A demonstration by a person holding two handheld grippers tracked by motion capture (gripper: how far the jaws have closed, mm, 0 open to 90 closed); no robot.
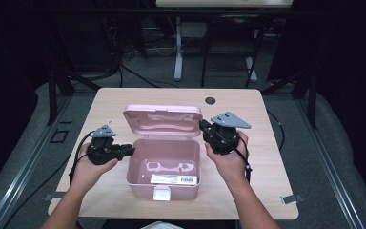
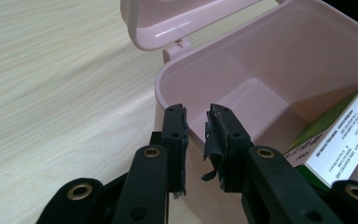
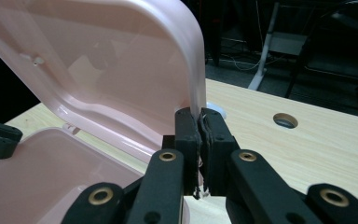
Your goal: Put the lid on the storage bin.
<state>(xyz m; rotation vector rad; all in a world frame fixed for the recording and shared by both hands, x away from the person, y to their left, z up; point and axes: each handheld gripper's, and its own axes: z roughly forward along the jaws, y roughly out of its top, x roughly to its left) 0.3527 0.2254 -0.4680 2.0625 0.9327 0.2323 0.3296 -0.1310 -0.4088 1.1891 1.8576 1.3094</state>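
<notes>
The pink plastic box sits mid-surface directly in front of the person, its long axis running left to right, with its hinged lid raised at the far edge and leaning back. The right claw is pinched shut on the lid's right-hand rim, so the lid rises straight above that claw and the hinge line lies to its left; any closing swing would go toward the person, over the open body. The left claw has its jaws narrowly parted astride the box's left wall, apparently steadying it without clamping. A white-labelled carton lies inside, near the front wall.
</notes>
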